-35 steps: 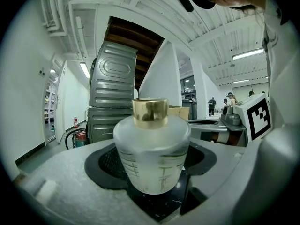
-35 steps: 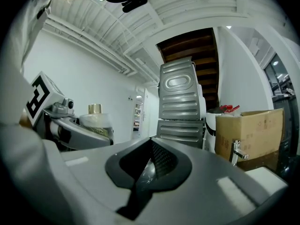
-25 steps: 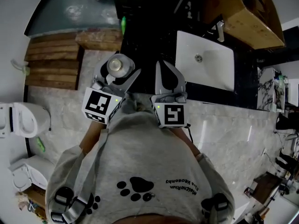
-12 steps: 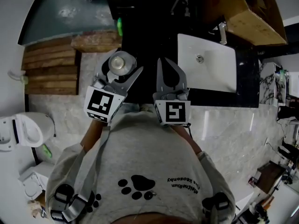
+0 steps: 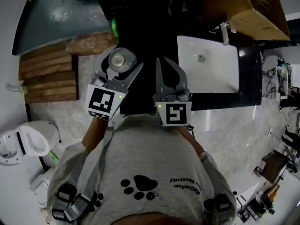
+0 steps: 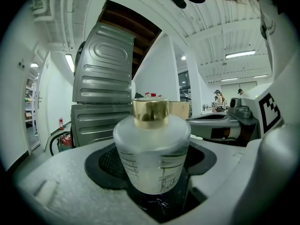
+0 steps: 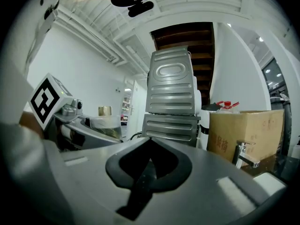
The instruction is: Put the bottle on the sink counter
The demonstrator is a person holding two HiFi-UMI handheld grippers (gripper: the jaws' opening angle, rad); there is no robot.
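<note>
A frosted bottle (image 5: 121, 60) with a gold cap (image 6: 150, 112) stands upright between the jaws of my left gripper (image 5: 120, 67), which is shut on its body (image 6: 152, 161). In the head view it hangs over the left edge of the black sink counter (image 5: 248, 76). My right gripper (image 5: 160, 63) is beside it on the right, over the dark counter, its jaws shut with nothing in them (image 7: 149, 146). The white basin (image 5: 208, 64) lies to the right of both grippers. From the right gripper view the bottle (image 7: 104, 111) shows at the left.
A faucet (image 5: 225, 32) stands behind the basin, with a cardboard box (image 5: 255, 13) beyond it. Wooden pallets (image 5: 47, 76) lie on the marble floor to the left. A toilet (image 5: 26, 142) is at the lower left. A metal machine (image 6: 101, 102) stands ahead.
Both grippers and the bottle have edged a little forward toward the dark counter. The hold on the bottle is the same, and the right jaws stay shut.
</note>
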